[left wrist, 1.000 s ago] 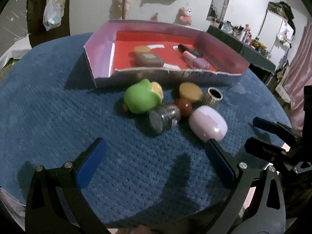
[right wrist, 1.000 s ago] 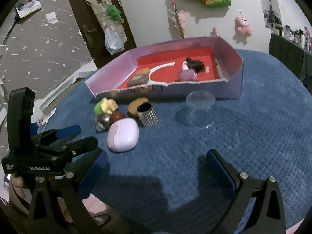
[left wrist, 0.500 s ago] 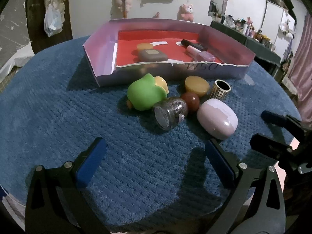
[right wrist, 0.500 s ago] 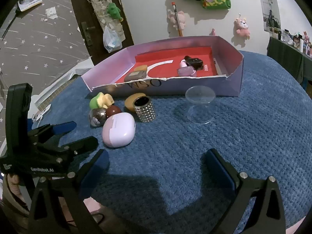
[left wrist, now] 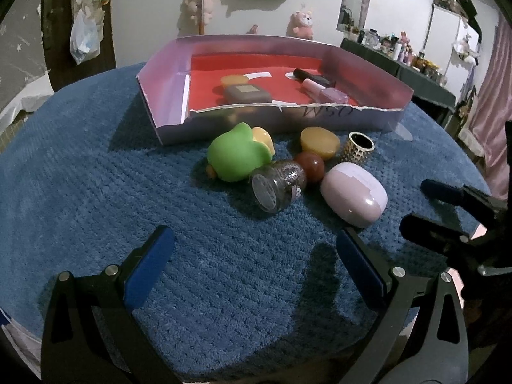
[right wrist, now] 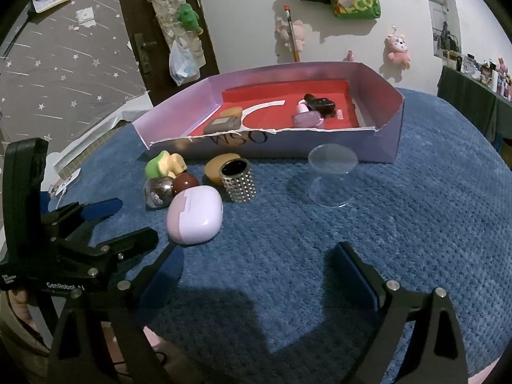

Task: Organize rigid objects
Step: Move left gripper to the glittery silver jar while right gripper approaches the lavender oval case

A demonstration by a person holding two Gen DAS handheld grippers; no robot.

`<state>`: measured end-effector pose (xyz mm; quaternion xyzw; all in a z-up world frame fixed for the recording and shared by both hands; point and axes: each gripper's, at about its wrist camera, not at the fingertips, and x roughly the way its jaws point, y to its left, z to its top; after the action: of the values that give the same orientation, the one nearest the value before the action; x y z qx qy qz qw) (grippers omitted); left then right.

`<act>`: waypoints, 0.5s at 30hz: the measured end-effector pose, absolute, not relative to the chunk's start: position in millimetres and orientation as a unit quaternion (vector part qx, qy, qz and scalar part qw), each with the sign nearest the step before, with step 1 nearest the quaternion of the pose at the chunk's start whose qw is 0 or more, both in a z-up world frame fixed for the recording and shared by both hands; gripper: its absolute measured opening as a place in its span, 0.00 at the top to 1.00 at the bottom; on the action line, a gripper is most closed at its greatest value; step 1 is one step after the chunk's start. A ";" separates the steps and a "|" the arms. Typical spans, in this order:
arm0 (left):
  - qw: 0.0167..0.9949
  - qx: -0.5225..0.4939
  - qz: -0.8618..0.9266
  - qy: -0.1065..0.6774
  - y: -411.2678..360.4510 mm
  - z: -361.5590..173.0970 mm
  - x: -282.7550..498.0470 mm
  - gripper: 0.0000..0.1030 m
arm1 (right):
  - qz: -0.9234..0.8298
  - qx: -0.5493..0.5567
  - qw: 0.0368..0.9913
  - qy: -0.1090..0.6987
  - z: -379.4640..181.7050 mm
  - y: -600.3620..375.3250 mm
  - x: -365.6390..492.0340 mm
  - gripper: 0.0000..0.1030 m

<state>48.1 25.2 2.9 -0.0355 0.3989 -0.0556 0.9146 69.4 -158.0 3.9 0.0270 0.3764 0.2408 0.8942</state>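
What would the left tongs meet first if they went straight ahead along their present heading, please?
Most likely the glittery bottle lying on the blue cloth, with the green toy just behind it; the depth is hard to judge.

A home bedroom: plush toys (right wrist: 397, 48) on wall.

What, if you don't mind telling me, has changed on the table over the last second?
Only the viewpoints shifted a little as both grippers drifted; the left gripper and right gripper remain open and empty. Nothing was grasped or released. The pink case, the green toy and the box lie where they were.
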 end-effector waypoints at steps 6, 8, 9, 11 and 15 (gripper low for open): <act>0.915 -0.057 -0.060 0.396 30.6 4.0 49.5 0.00 | 0.237 0.039 0.896 0.374 4.1 -163.8 71.2 0.13; 0.915 -0.054 -0.059 0.394 29.5 3.8 50.1 0.00 | 0.236 0.039 0.896 0.374 4.2 -164.3 72.2 0.13; 0.916 -0.053 -0.058 0.394 28.7 3.6 50.7 0.00 | 0.236 0.038 0.896 0.374 4.3 -163.6 72.2 0.13; 0.916 -0.048 -0.058 0.393 26.6 3.2 51.9 0.00 | 0.234 0.032 0.897 0.373 4.2 -162.0 71.6 0.14; 0.917 -0.043 -0.061 0.392 23.6 3.9 56.0 0.01 | 0.234 0.023 0.899 0.371 3.9 -159.6 70.6 0.14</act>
<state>56.0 23.6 3.9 -0.0430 0.3916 -0.0615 0.9171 70.6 -159.6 3.9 0.0229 0.3705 0.2337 0.8987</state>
